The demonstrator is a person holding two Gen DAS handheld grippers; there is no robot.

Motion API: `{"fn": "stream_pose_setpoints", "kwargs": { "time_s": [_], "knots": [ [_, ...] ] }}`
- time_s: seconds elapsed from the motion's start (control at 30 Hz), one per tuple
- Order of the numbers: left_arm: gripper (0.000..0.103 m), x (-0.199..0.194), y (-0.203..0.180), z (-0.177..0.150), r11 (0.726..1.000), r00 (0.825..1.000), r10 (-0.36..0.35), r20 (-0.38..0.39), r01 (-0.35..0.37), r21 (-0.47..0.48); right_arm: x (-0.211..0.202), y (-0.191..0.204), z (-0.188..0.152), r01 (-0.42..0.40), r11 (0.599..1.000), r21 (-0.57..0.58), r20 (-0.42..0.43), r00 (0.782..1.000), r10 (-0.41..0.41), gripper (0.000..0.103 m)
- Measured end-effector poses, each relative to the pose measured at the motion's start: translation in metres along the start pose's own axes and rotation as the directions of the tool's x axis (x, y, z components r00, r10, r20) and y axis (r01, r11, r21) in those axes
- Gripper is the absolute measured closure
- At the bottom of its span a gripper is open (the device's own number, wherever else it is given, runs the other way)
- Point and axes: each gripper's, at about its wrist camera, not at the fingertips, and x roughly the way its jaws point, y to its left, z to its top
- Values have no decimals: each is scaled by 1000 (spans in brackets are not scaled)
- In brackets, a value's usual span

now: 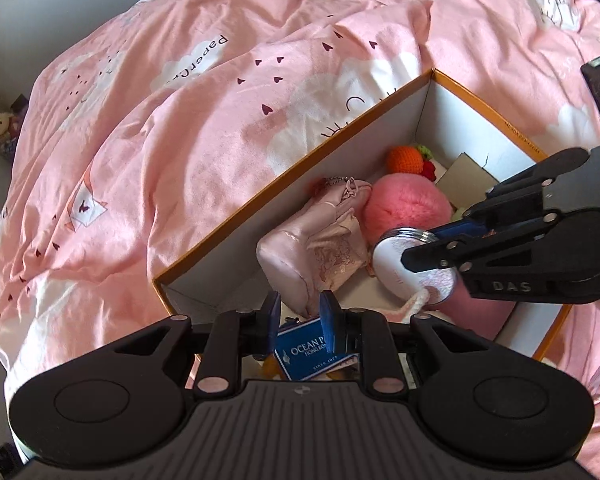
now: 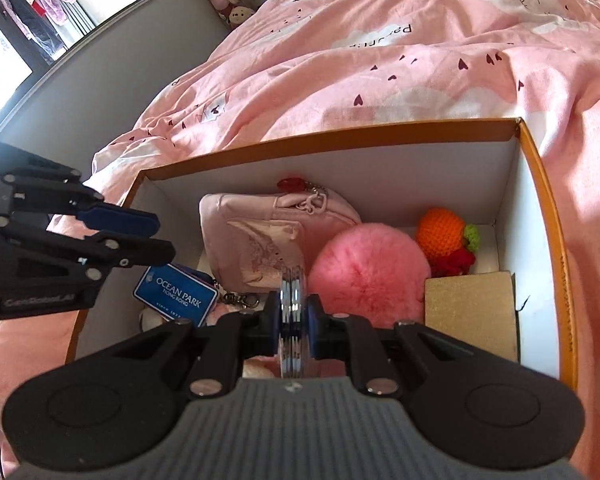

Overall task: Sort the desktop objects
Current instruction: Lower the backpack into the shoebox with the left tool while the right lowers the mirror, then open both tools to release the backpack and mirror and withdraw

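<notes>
The round metal mirror (image 2: 293, 312) is over the box (image 2: 540, 208), pinched flat between the pads of the right hand-held gripper (image 2: 294, 322); it looks hard, smooth and slippery, so holding its two flat faces seems best. The left hand-held gripper (image 1: 299, 322) hangs apart and empty above the blue tag (image 1: 314, 354). I cannot see what lies under the pink pompom (image 2: 370, 272) and the pouch (image 2: 260, 232).

You have bright daylight falling across the crumpled pink cloud-print duvet (image 1: 188, 128), with soft shadows in its folds. The white inside wall of the orange-rimmed cardboard box (image 2: 340, 184) lies partly shaded. Fisheye bending curves both views, corners go dark, and the window (image 2: 4, 56) is blown out.
</notes>
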Motion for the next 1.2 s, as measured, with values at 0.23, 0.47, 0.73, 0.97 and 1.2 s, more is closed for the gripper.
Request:
{"fn": "stream_pose_setpoints", "kwargs": {
  "time_s": [0.23, 0.47, 0.73, 0.97, 1.2],
  "knots": [
    [78, -19, -1, -26, 994, 998, -52, 37, 56, -98, 17, 0, 0, 25, 999, 29, -60, 998, -23, 87],
    [78, -30, -14, -42, 992, 996, -58, 62, 65, -112, 11, -1, -2, 76, 996, 37, -67, 995, -73, 83],
    [78, -52, -22, -63, 984, 991, -67, 114, 85, -159, -3, -4, -9, 129, 991, 32, -55, 990, -127, 86],
    [78, -60, -28, -81, 972, 989, -77, 128, 103, -211, -4, -1, -17, 149, 988, 26, -60, 987, -147, 89],
    [78, -78, -38, -96, 974, 985, -24, 169, 61, -217, -57, 23, -29, 128, 990, -55, 55, 991, -125, 85]
  ]
}}
